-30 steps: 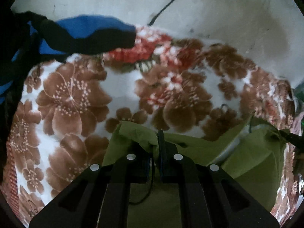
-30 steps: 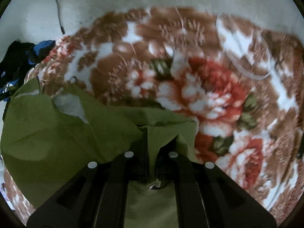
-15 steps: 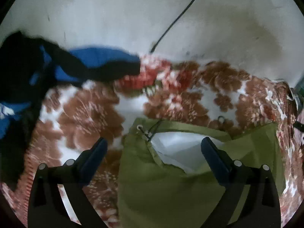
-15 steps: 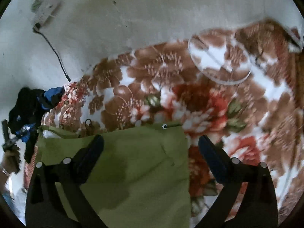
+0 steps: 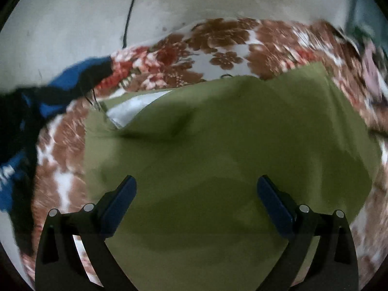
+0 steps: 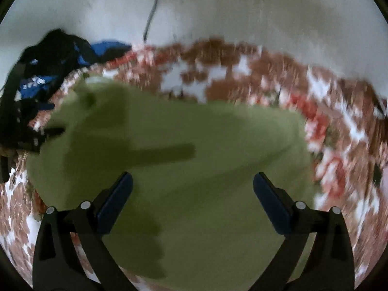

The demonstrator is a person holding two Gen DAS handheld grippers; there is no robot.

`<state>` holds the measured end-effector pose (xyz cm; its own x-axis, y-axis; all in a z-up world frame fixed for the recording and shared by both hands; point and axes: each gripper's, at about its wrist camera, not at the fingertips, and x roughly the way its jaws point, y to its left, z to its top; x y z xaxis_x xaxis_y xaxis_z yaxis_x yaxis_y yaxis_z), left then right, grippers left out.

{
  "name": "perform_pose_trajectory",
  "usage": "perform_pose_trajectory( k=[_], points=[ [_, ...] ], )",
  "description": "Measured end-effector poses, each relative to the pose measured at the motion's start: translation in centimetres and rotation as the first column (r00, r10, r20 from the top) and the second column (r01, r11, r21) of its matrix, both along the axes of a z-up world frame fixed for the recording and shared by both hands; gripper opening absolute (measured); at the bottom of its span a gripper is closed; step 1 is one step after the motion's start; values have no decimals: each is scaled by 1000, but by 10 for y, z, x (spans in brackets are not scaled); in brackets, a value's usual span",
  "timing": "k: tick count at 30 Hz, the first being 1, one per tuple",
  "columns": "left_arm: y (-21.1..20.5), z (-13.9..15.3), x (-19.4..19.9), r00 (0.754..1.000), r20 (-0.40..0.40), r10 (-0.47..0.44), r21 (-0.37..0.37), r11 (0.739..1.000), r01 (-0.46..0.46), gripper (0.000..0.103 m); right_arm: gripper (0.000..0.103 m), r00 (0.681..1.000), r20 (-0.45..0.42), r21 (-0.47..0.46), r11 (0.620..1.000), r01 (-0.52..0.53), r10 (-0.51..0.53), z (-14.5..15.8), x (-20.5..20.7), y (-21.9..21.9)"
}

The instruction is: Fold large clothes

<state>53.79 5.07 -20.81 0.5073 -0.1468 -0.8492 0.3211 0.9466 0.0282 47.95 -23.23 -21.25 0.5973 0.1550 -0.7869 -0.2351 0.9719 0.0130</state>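
Olive cloth (image 5: pixel 230 150) lies smooth on floral blanket (image 5: pixel 218 36)

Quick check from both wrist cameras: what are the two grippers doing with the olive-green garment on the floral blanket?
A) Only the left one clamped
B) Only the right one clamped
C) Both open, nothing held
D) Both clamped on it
C: the left gripper and the right gripper both have their jaws spread wide, with the olive-green garment lying flat on the floral blanket below them, ungripped.

Green garment (image 5: pixel 230 145): matt woven cloth, smooth, white lining showing. Floral blanket (image 5: pixel 218 38): soft plush cloth. Blue-black clothes (image 5: pixel 60 89): matt fabric. Gripper fingers (image 5: pixel 118 201): matt black plastic, blue pads.
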Motion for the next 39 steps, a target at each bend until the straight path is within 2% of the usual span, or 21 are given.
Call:
perform_pose_trajectory(
  k=[4,6,9,11,14,16,19,22,24,26,29,31,32,33,35,37,39],
  points=[
    [12,-17,36,998,-29,56,-31,998,-57,97,98,1000,-7,-131,991,-1,0,-31,9,12],
    [17,-26,52,996,-47,74,-41,996,-76,98,98,1000,-2,-166,986,1,-1,-41,14,8],
    [29,-41,81,993,-45,108,34,994,-107,97,98,1000,-7,-193,981,18,-20,-56,19,-5],
    [41,-46,96,990,-49,129,50,991,-127,99,98,999,-4,-205,978,37,-39,-64,22,-15],
    [54,-53,117,992,-44,122,104,988,-117,99,98,997,-4,-219,973,69,-72,-76,27,-34],
    [64,-53,132,990,-26,138,148,980,-133,99,98,995,-13,-223,970,98,-104,-84,31,-50],
    [81,-49,152,977,-15,212,149,967,-208,99,98,990,-25,-226,965,132,-141,-93,31,-73],
    [84,-42,160,975,-9,224,185,958,-218,99,98,986,-23,-233,960,153,-163,-95,28,-87],
    [79,-29,151,979,17,204,201,958,-203,97,98,981,-14,-225,957,183,-191,-88,25,-97],
    [69,-5,125,982,55,181,158,970,-187,97,98,977,-1,-160,965,209,-212,-72,20,-104],
    [38,37,57,983,138,118,110,985,-134,98,98,980,40,-50,979,196,-194,-37,9,-95],
    [16,49,16,981,150,127,99,985,-143,98,98,987,66,14,989,149,-150,-16,-4,-68],
    [5,52,-5,980,142,138,69,986,-148,98,98,989,72,35,991,126,-128,-10,-8,-55],
    [-7,51,-27,981,122,152,15,988,-155,98,98,992,75,53,994,95,-99,-7,-13,-35],
    [-22,38,-51,976,111,188,-17,982,-187,98,98,994,88,43,998,56,-59,-8,-18,1],
    [-33,11,-65,974,120,192,21,980,-196,98,98,995,89,10,999,51,-52,-19,-14,33],
    [-27,-25,-73,967,135,214,86,970,-227,98,98,994,85,-37,996,75,-71,-34,-8,47]
  ],
)
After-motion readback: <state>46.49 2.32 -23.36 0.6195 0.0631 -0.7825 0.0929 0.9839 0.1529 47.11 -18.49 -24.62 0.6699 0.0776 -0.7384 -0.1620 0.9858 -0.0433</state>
